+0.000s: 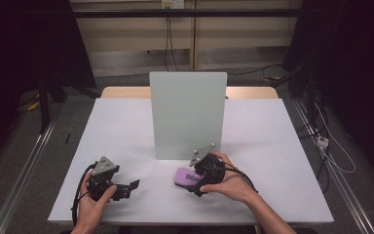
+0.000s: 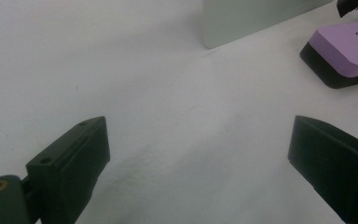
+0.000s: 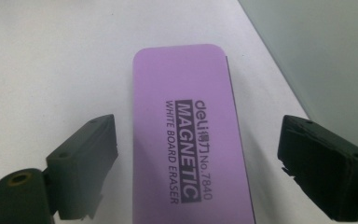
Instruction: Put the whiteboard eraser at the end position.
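Purple whiteboard eraser [image 3: 191, 140], black base, flat on white table, label up

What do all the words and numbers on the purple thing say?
All of it is printed on the top of the purple eraser:
"deli", followed by small signs too small to read
"No.7840"
"MAGNETIC"
"WHITE BOARD ERASER"
In the left gripper view the same label is cut off and blurred.
The grey board behind it carries no writing.
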### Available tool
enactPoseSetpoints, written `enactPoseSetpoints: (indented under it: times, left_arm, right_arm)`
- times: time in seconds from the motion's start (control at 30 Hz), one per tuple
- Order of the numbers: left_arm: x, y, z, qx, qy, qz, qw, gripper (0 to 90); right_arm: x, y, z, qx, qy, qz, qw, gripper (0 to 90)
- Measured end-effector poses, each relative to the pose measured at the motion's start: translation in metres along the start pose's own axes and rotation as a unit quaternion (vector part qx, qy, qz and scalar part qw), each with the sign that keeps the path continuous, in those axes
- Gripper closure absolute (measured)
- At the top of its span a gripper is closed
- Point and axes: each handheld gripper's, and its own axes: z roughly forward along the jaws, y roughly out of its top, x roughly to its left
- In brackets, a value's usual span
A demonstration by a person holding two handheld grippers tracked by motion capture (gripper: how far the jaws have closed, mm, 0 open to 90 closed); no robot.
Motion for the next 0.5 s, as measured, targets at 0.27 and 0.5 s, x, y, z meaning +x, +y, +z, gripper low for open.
enactPoseSetpoints:
  times: [0.27, 0.5]
  left_arm:
    - [0.0, 0.001, 0.0, 0.003, 0.001, 0.007, 1.0, 5.6]
    - [0.0, 0.001, 0.001, -0.002, 0.0, 0.001, 1.0, 5.5]
  right_arm:
    - [-0.002, -0.004, -0.011, -0.037, -0.009, 0.016, 0.9991, 9.2]
    - [-0.012, -0.011, -0.021, -0.065, -0.055, 0.072, 0.9937, 10.8]
